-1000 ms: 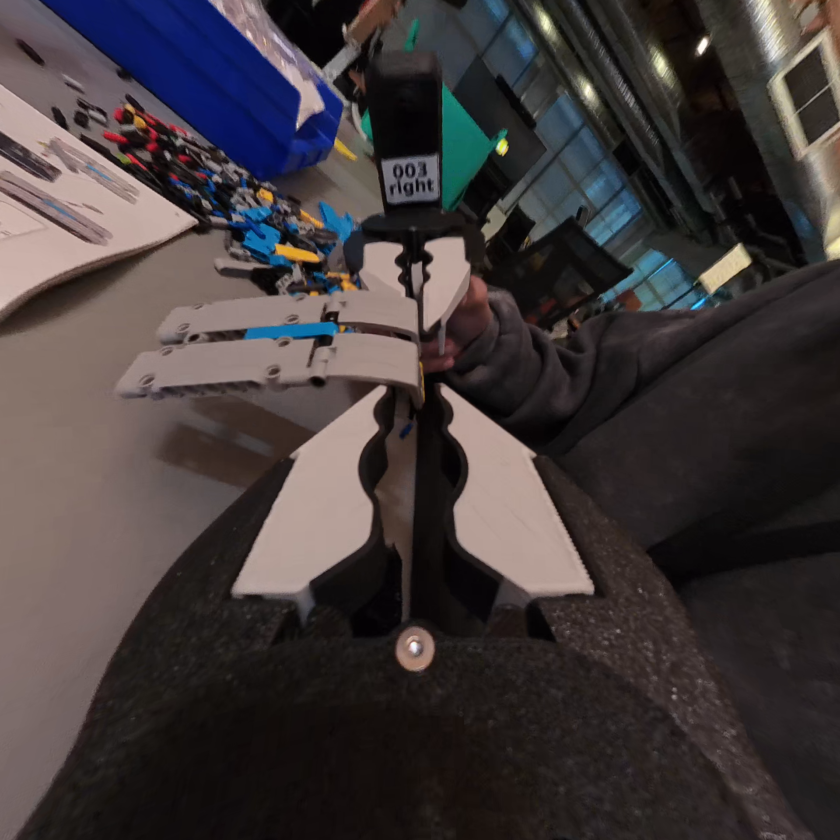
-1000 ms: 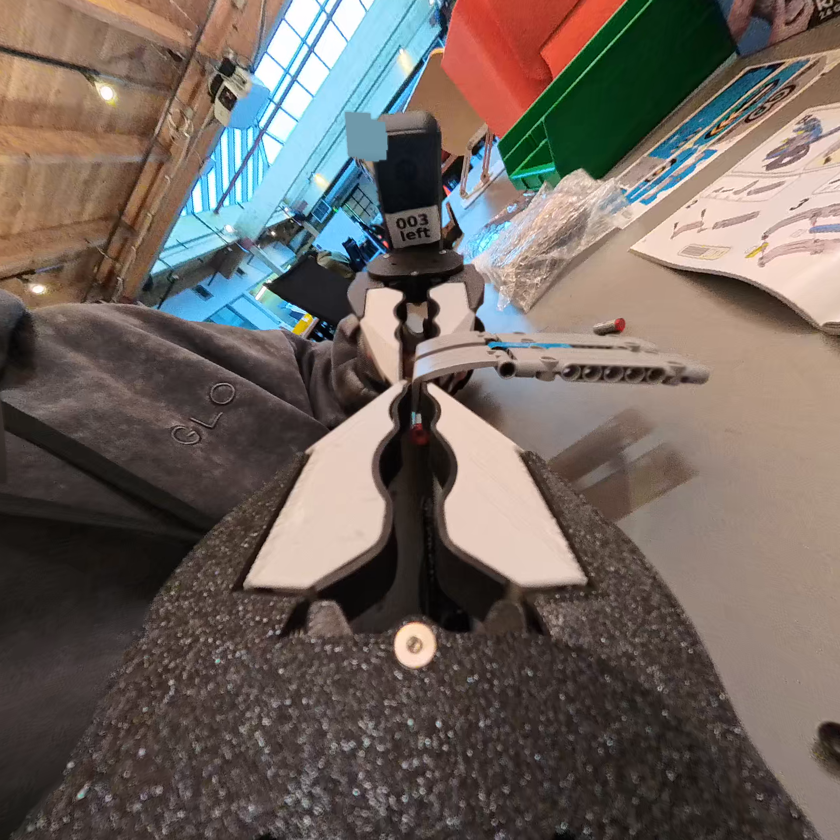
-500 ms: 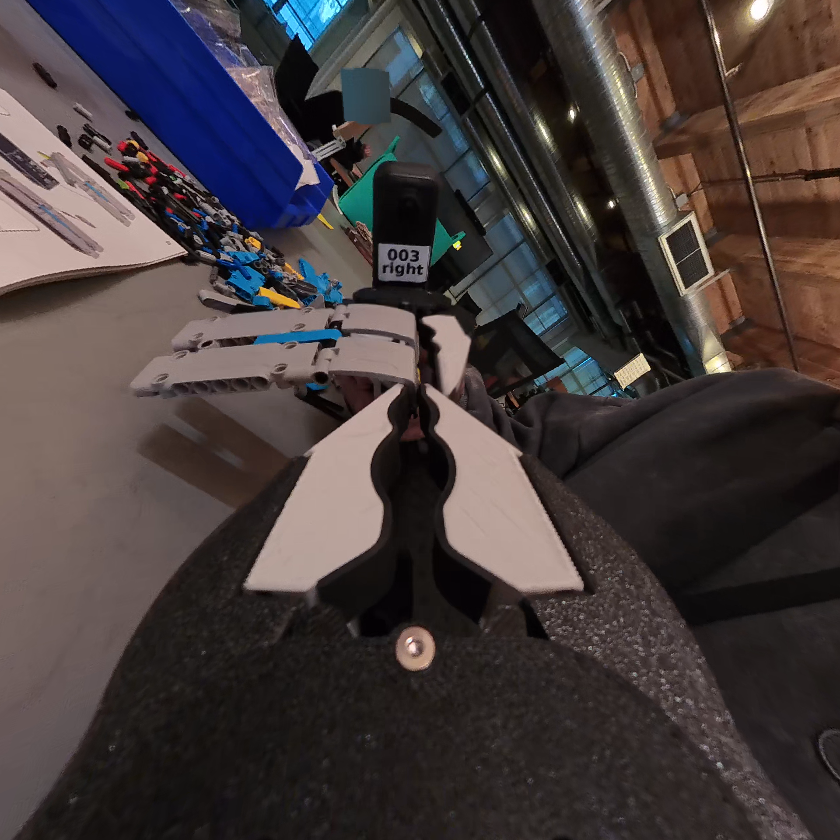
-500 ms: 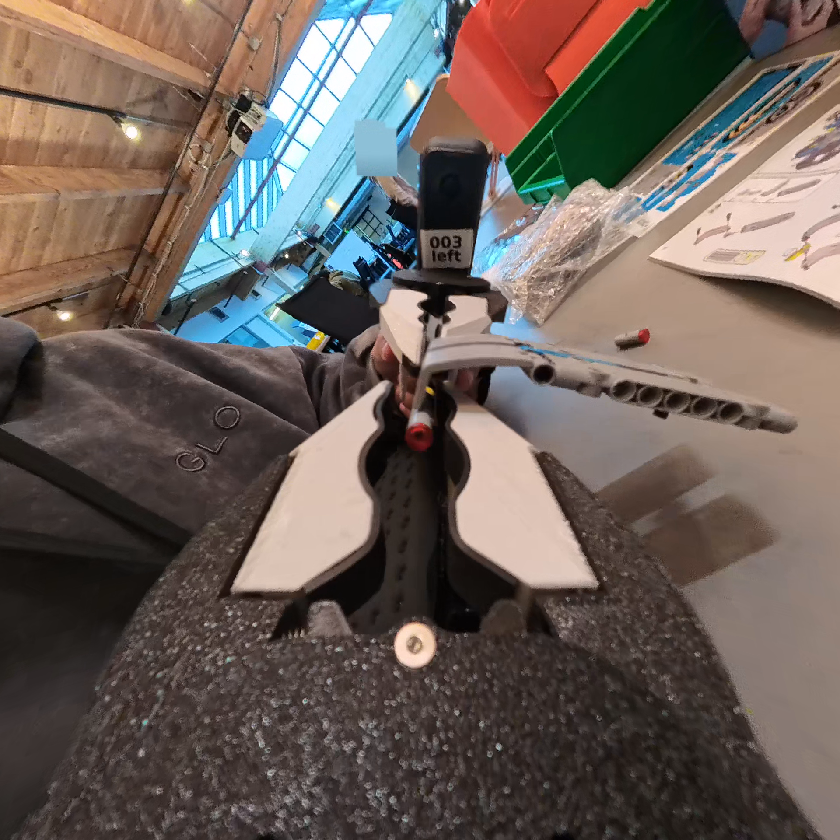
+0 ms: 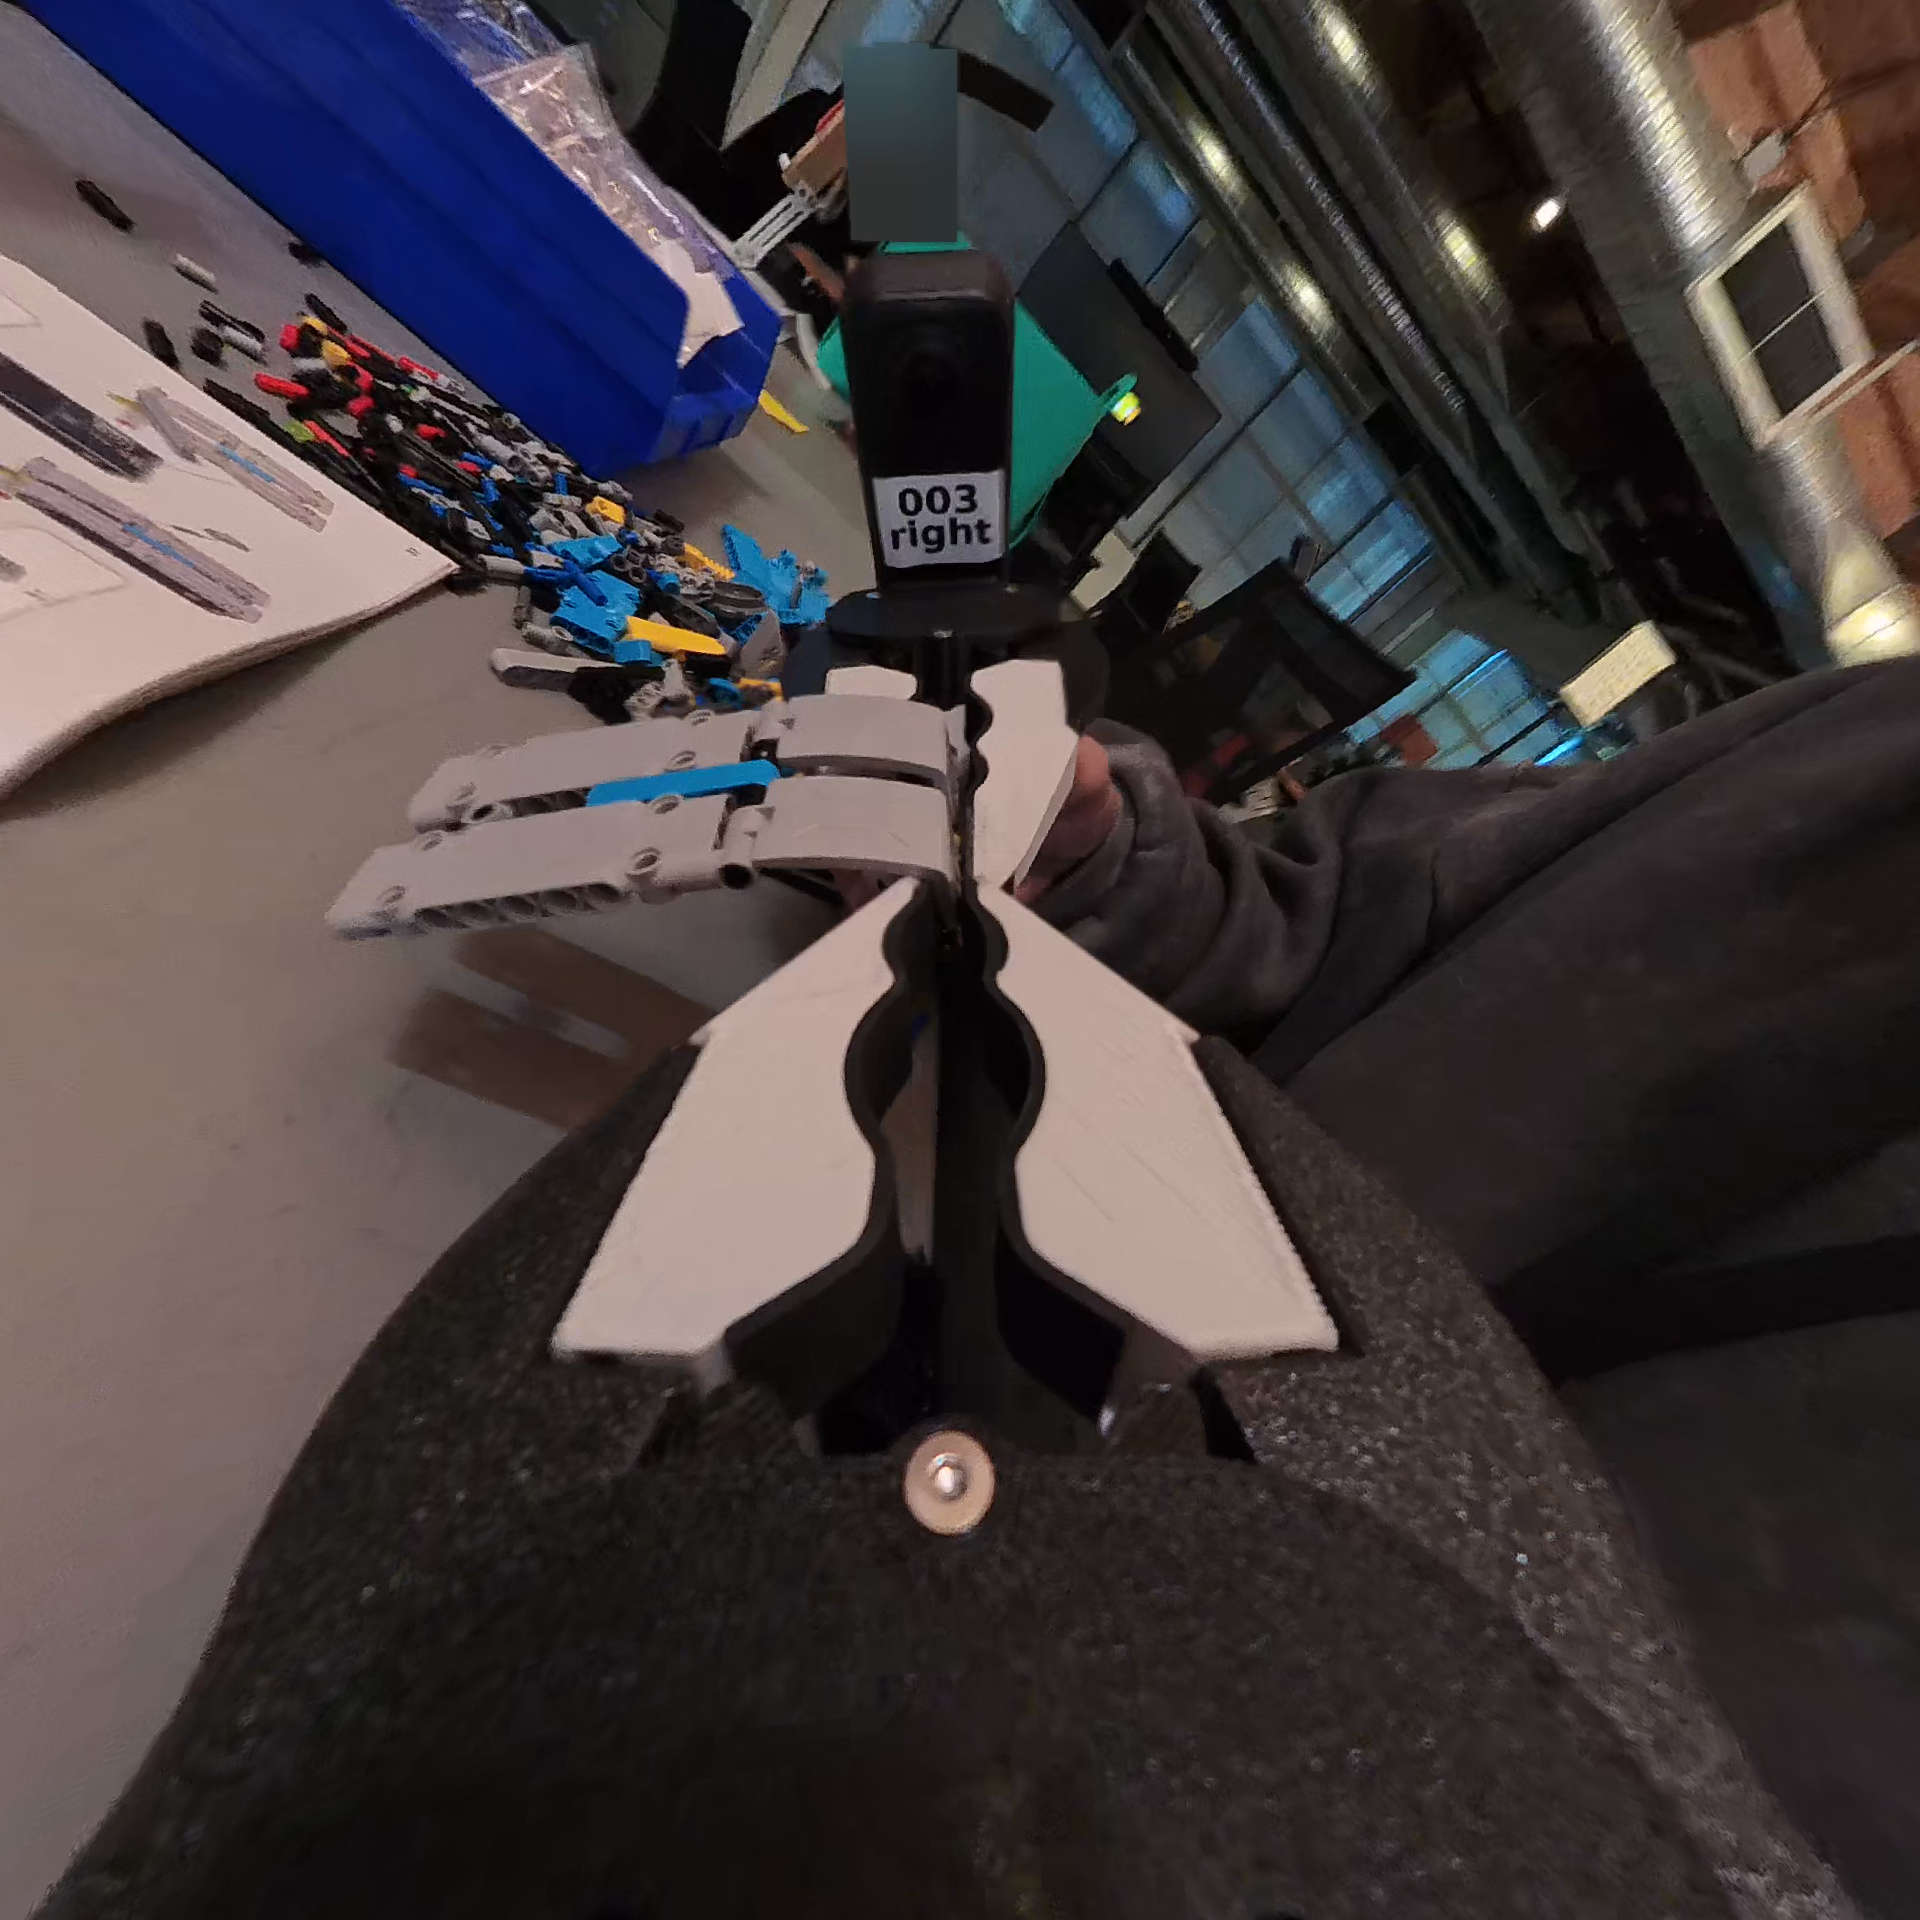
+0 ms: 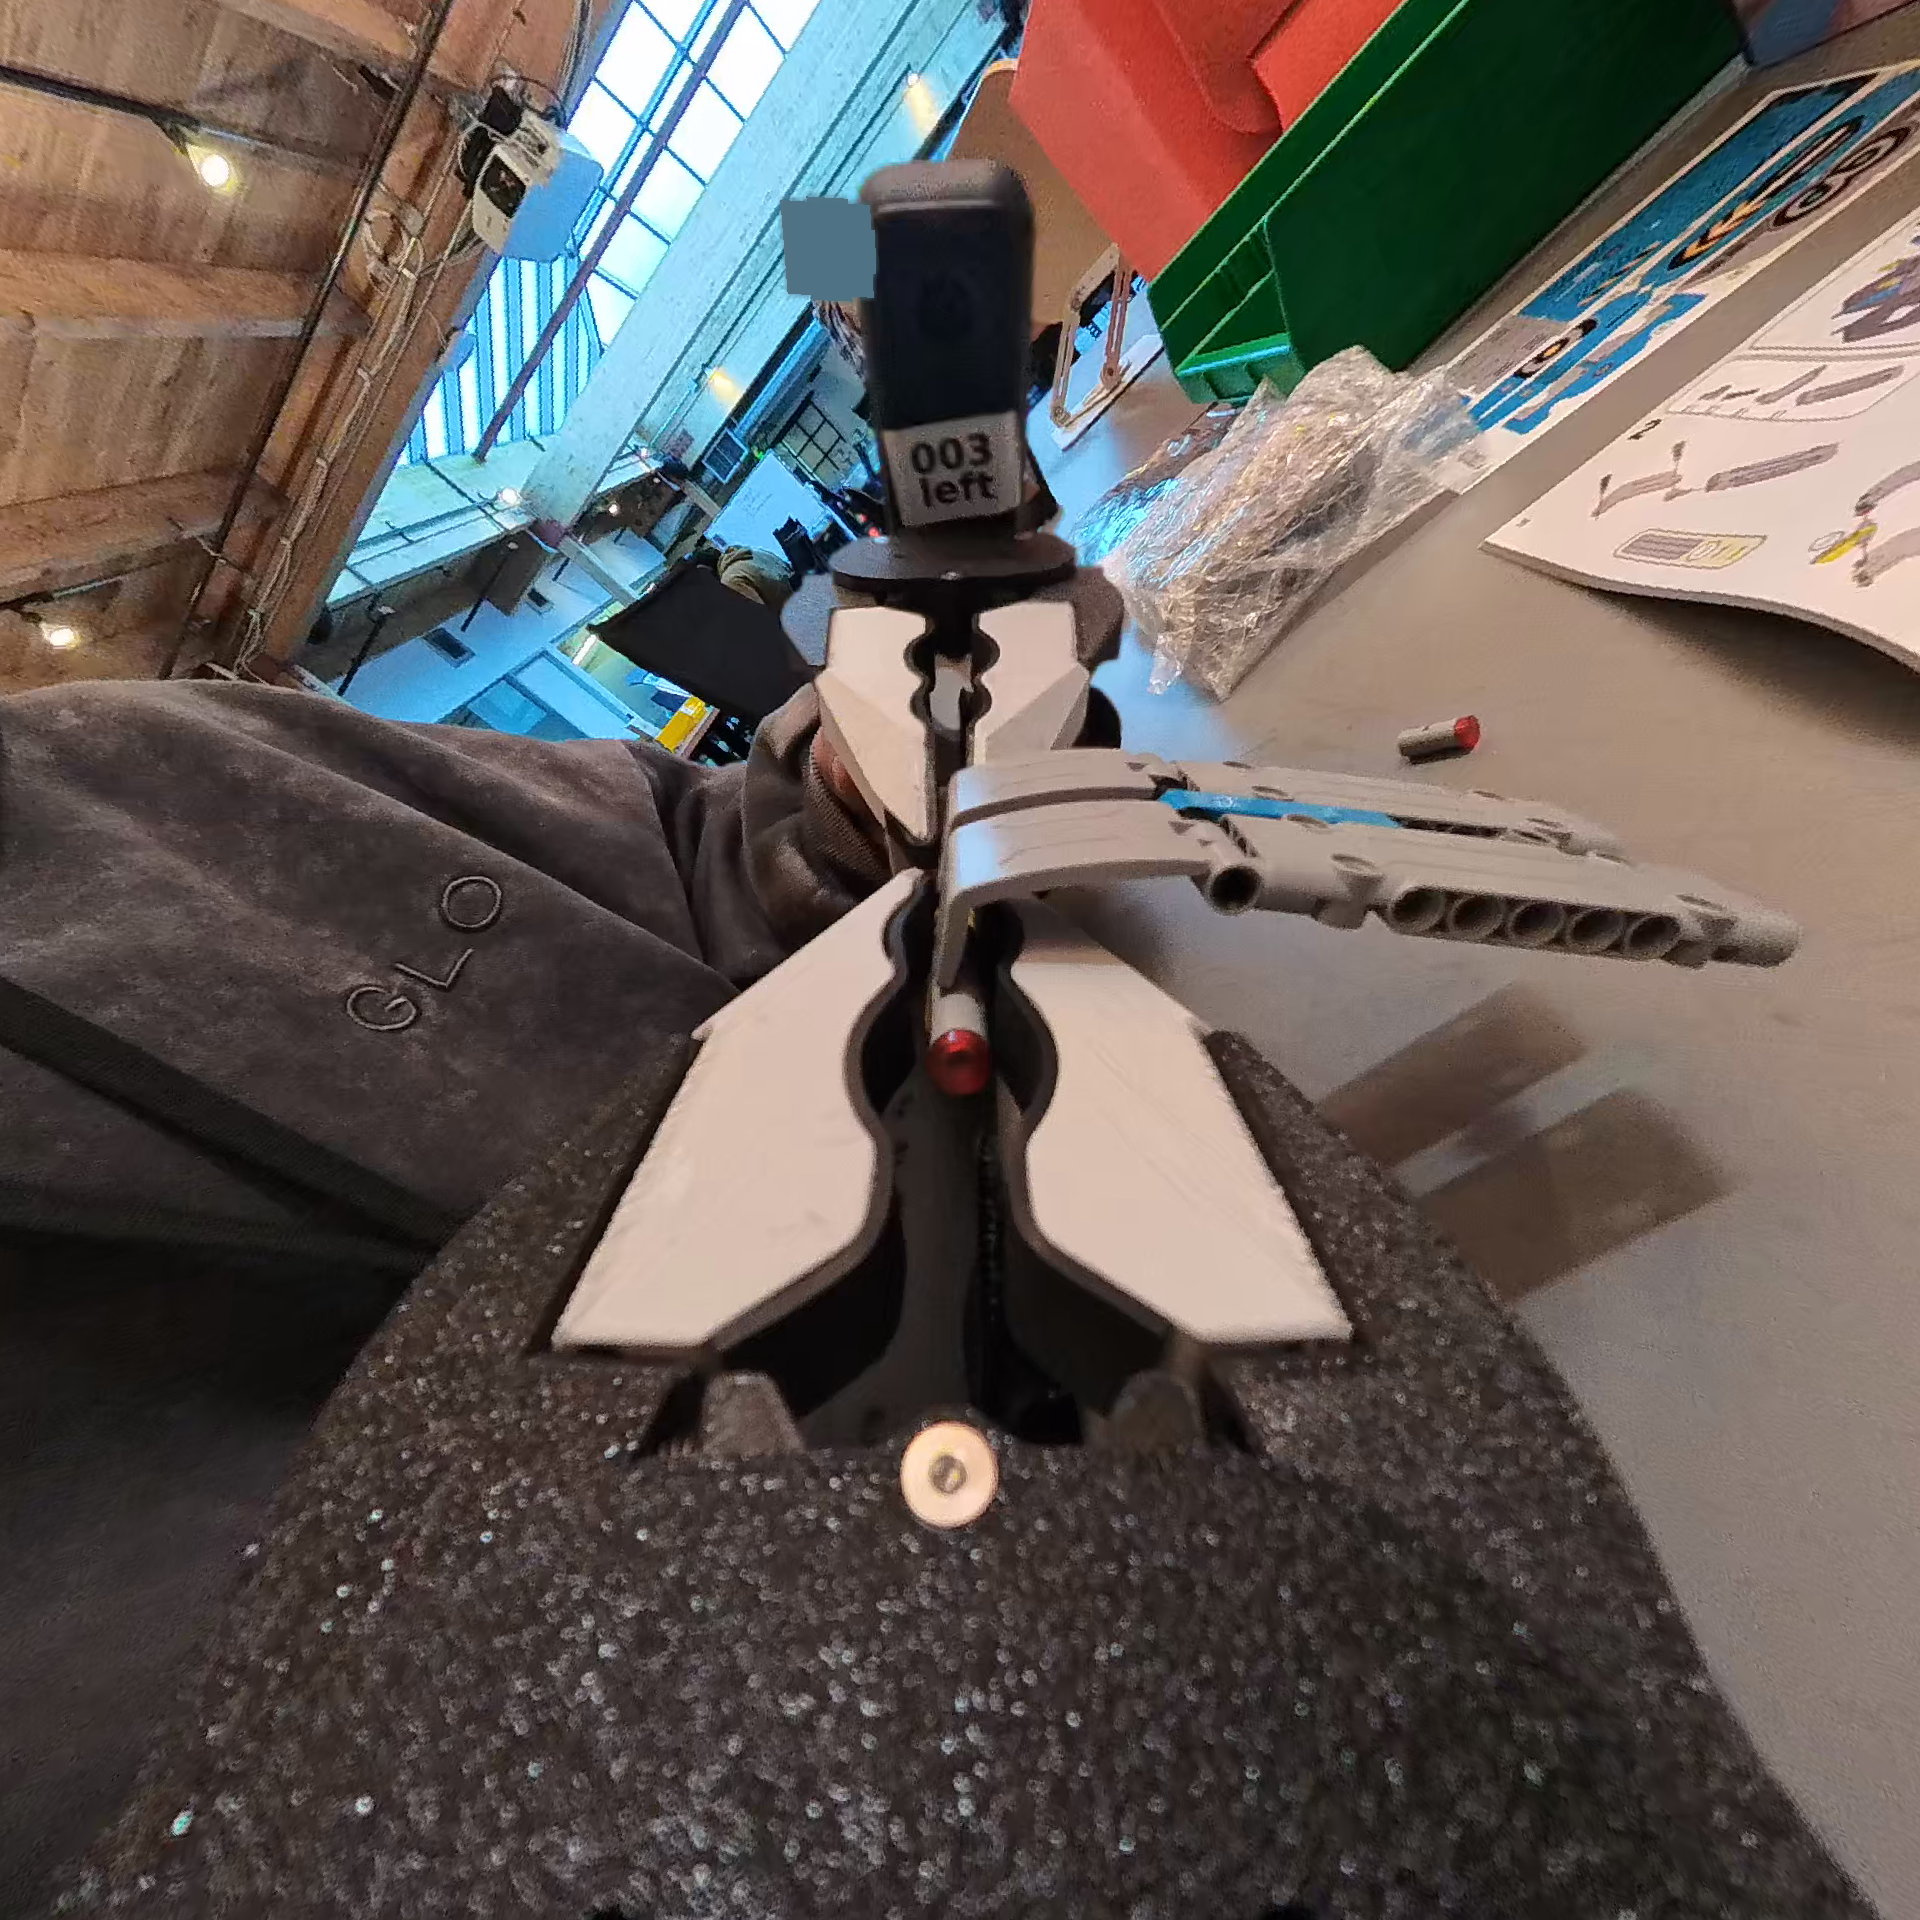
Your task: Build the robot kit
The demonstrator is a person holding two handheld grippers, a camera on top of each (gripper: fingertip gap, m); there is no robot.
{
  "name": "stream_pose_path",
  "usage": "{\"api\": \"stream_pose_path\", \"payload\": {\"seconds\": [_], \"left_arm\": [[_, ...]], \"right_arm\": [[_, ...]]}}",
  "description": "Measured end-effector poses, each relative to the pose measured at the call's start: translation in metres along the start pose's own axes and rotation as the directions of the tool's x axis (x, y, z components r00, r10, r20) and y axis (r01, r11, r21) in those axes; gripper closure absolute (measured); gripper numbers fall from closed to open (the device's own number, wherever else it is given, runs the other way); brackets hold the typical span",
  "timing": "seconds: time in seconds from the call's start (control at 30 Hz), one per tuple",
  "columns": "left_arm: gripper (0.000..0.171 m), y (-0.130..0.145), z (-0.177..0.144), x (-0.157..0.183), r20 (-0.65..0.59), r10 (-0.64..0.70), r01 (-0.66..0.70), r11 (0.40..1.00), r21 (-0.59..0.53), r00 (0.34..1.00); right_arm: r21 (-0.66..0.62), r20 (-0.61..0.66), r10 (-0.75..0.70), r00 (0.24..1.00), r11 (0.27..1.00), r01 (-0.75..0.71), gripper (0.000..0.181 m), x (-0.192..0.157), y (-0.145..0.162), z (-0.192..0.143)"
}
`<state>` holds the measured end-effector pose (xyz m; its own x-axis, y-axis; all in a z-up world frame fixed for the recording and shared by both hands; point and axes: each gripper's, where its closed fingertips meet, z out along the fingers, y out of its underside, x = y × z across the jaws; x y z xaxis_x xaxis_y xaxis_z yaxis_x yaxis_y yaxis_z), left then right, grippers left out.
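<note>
A grey beam assembly [image 5: 623,831] with a blue strip hangs above the table between my two grippers, which face each other tip to tip. My left gripper [image 5: 954,902] is shut on the assembly's panel end. It also shows in the right wrist view [image 6: 951,675], with a pale part between its fingers. My right gripper [image 6: 951,920] is shut on a grey pin with a red end [image 6: 956,1055], right against the assembly [image 6: 1351,862]. The right gripper [image 5: 966,717] shows behind the assembly in the left wrist view.
A pile of small blue, black, red and yellow parts [image 5: 582,561] lies by an open instruction booklet [image 5: 156,540] and a blue bin [image 5: 416,229]. A loose red-ended pin [image 6: 1439,736], a plastic bag [image 6: 1278,520], and green [image 6: 1455,208] and red [image 6: 1143,104] bins also show. A dark sleeve [image 5: 1351,883] is close. The grippers are tip to tip, or close to it.
Both grippers tilted and swung together with the assembly still between them. The red-ended pin now shows further back in the right gripper's gap.
</note>
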<state>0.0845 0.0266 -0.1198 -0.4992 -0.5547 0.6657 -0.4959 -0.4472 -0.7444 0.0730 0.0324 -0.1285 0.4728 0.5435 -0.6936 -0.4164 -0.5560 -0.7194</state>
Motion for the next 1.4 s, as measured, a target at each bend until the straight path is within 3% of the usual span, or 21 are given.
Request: {"api": "stream_pose_path", "payload": {"seconds": [0.07,0.17,0.3,0.6,0.7,0.87,0.97,1.07,1.2,1.3,1.4], "left_arm": [[0.153,-0.008,-0.012,-0.007,0.074,0.068,-0.069,0.997,0.018,0.995],[0.15,-0.024,-0.046,-0.025,0.213,0.14,-0.157,0.986,0.064,0.967],[0.149,-0.002,-0.08,-0.075,0.522,0.328,-0.252,0.944,-0.212,0.788],[0.155,0.019,-0.098,-0.131,0.699,0.36,-0.055,0.907,-0.418,0.618],[0.155,0.034,-0.095,-0.132,0.689,0.293,0.013,0.916,-0.402,0.663],[0.155,0.038,-0.079,-0.124,0.644,0.253,0.019,0.923,-0.384,0.722],[0.153,0.042,-0.059,-0.112,0.57,0.22,0.014,0.926,-0.376,0.792],[0.149,0.029,-0.068,-0.112,0.55,0.317,-0.078,0.908,-0.412,0.773],[0.146,0.013,-0.087,-0.111,0.358,0.614,-0.376,0.749,-0.546,0.703],[0.146,0.034,-0.095,-0.111,0.153,0.614,-0.372,0.637,-0.675,0.774],[0.146,0.034,-0.1,-0.13,0.098,0.673,-0.359,0.506,-0.784,0.734]], "right_arm": [[0.013,-0.005,0.004,1.0,1.0,-0.003,0.176,0.002,-0.002,-0.002],[0.049,-0.023,-0.007,1.0,0.999,0.008,0.176,0.005,-0.008,-0.009],[0.064,-0.036,-0.005,0.999,0.998,0.007,0.176,0.009,-0.01,-0.012],[0.085,-0.107,-0.039,0.993,0.995,0.048,0.176,0.02,-0.015,-0.02],[0.089,-0.102,-0.037,0.994,0.995,0.046,0.176,0.019,-0.015,-0.021],[0.082,-0.084,-0.029,0.996,0.996,0.036,0.176,0.017,-0.014,-0.019],[0.082,-0.084,-0.028,0.996,0.996,0.035,0.176,0.017,-0.013,-0.019],[0.091,-0.079,-0.022,0.997,0.995,0.029,0.176,0.017,-0.015,-0.021],[0.102,-0.067,-0.015,0.998,0.995,0.022,0.176,0.016,-0.017,-0.022],[0.098,-0.056,-0.014,0.998,0.995,0.019,0.176,0.014,-0.016,-0.021],[0.098,-0.048,-0.018,0.999,0.995,0.023,0.176,0.012,-0.016,-0.022]]}}
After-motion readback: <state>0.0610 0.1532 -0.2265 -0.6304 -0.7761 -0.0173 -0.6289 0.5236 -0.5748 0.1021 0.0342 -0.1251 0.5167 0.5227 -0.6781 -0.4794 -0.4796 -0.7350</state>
